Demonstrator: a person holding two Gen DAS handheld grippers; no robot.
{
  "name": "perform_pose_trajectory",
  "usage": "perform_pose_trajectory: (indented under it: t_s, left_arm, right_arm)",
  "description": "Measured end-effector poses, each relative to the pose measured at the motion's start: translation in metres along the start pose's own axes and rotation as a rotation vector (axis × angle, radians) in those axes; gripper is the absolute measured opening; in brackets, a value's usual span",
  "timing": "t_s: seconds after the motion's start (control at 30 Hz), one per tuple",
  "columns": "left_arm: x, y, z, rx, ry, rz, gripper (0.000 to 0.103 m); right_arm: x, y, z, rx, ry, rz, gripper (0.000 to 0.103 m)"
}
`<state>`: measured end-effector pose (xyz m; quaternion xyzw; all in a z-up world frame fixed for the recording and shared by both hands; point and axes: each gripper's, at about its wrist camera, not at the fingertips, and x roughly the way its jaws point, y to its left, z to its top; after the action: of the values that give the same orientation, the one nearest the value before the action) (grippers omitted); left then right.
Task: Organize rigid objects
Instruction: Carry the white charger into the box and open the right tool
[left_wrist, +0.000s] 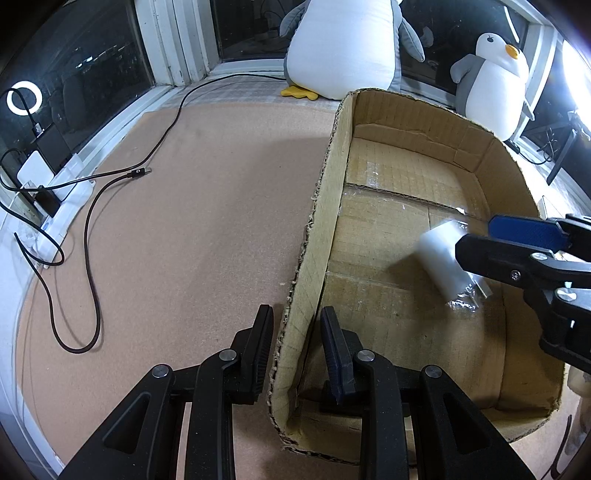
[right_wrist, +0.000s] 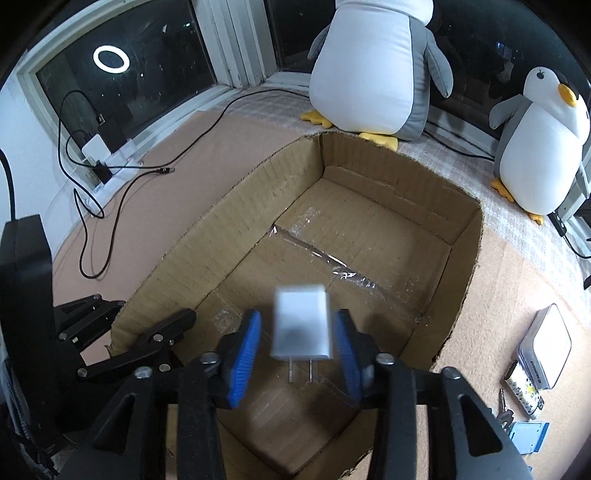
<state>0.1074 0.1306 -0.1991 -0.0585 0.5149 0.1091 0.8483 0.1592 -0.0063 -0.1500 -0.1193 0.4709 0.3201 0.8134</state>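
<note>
Charger (right_wrist: 301, 325): white, blurred, between the spread right fingers (right_wrist: 245, 354), touching neither
Left fingers (left_wrist: 258, 354): released, astride the box wall (left_wrist: 314, 280)

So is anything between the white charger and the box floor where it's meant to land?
Nothing visible. The charger is blurred between the open right gripper's pads, apparently not clamped, over the box. The floor below shows only loose tape. The left gripper straddles the box's left wall, off to the side.

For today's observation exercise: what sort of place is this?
Probably a room at home, by a window at night: two plush penguins on the sill, dark panes, and a charger cable trailing over the mat.
</note>
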Motion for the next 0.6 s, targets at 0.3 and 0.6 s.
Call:
perform_pose_trajectory:
  t_s: [0.3, 0.6]
  left_arm:
    - [0.000, 0.001, -0.001, 0.000, 0.000, 0.000, 0.029]
    - [0.000, 0.001, -0.001, 0.001, -0.001, 0.002, 0.029]
  right_arm:
    - [-0.009, -0.002, 0.001, 0.014, -0.020, 0.000, 0.046]
    - [-0.043, -0.021, -0.015, 0.070, -0.062, 0.012, 0.046]
